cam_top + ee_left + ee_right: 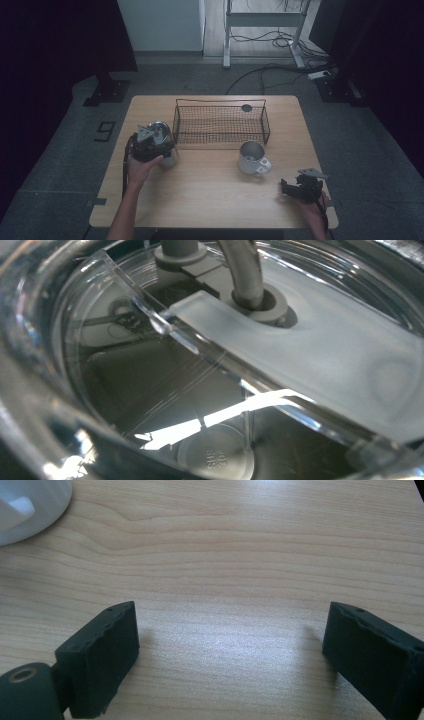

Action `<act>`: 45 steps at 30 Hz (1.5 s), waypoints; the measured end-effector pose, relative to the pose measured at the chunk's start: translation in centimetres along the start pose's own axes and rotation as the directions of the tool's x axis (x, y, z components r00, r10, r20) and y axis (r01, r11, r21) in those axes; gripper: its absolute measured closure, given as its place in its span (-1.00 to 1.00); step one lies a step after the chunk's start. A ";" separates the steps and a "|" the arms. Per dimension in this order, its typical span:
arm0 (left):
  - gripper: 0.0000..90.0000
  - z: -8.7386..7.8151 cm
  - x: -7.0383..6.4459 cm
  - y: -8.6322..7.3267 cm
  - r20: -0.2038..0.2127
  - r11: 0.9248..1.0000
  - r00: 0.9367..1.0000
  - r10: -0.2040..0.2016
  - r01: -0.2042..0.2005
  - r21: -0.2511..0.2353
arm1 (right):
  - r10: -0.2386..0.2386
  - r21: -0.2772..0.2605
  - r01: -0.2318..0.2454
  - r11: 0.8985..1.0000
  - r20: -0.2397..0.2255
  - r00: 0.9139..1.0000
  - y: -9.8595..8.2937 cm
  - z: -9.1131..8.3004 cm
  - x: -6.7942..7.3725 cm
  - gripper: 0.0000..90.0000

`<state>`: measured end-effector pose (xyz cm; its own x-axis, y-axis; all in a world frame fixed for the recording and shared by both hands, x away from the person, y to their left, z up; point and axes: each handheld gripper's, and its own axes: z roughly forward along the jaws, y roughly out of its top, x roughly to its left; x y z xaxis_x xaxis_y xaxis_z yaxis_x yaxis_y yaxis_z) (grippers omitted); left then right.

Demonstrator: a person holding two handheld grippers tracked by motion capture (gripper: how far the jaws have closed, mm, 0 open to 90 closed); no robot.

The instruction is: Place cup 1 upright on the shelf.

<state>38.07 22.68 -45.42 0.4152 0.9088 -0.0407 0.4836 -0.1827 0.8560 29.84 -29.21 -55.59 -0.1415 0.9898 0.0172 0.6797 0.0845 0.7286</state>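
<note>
Left gripper (pixel 150 142) sits on top of the steel tumbler (pixel 167 145) near the counter's (pixel 210 195) left edge, camera pressed against its clear lid (pixel 300 355); finger state there cannot be told. Keep the approach vertical and seat your fingers on the lid before closing. Right gripper (pixel 300 189) rests released, fingers (pixel 100 655) wide apart, by the front right corner, well apart from the mug (pixel 252 157).

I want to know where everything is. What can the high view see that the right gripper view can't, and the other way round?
High view alone: the wire basket, the steel tumbler under the left tongs, and the person's hands. Right gripper view alone: a close look at the right tongs' black pads, wide apart with nothing between them. Both: the wooden table and the white mug.
</note>
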 end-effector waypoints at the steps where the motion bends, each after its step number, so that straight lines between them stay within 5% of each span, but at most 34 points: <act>1: -0.92 0.0 0.0 0.0 0.000 1.000 1.000 0.000 0.000 0.000 | 0.000 0.000 0.000 1.000 0.000 1.000 0.0 0.0 0.0 -0.83; 26: -0.92 -3.4 0.4 2.5 -0.009 1.000 1.000 -0.022 0.022 -0.022 | 0.003 -0.003 -0.003 1.000 0.006 1.000 0.0 0.0 0.0 -0.82; 45: -0.92 -4.4 -0.5 5.0 -0.028 0.999 1.000 -0.005 0.004 -0.035 | 0.011 -0.003 -0.011 1.000 0.015 1.000 -0.1 -0.1 -0.1 -0.81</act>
<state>36.92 22.99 -38.86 0.3912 0.9198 -0.0305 0.4579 -0.1657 0.8734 29.77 -29.32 -55.59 -0.1232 0.9923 0.0146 0.6789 0.0735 0.7306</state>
